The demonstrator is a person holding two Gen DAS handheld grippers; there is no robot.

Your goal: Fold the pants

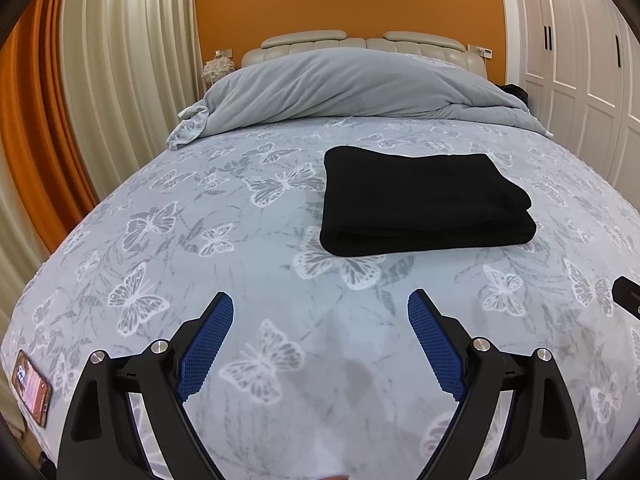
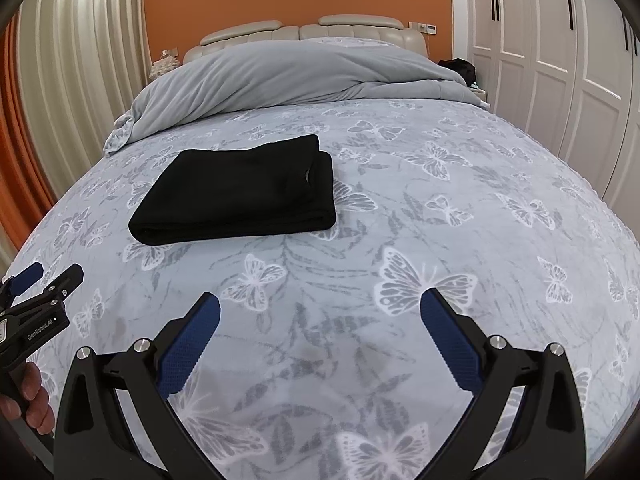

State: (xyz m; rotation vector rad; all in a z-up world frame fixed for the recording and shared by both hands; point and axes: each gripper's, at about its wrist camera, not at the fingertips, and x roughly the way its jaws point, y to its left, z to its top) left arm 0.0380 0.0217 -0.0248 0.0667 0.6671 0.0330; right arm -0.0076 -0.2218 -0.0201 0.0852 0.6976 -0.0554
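With black pants (image 1: 424, 200) folded flat on bed (image 1: 240, 248), well ahead of both sets of fingers: left gripper (image 1: 320, 308) spread wide, empty; right gripper (image 2: 320, 308) spread wide, empty, over bedspread.

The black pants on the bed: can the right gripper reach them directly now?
Probably yes. The right gripper is open and empty, and only bare butterfly bedsheet lies between it and the folded pants.
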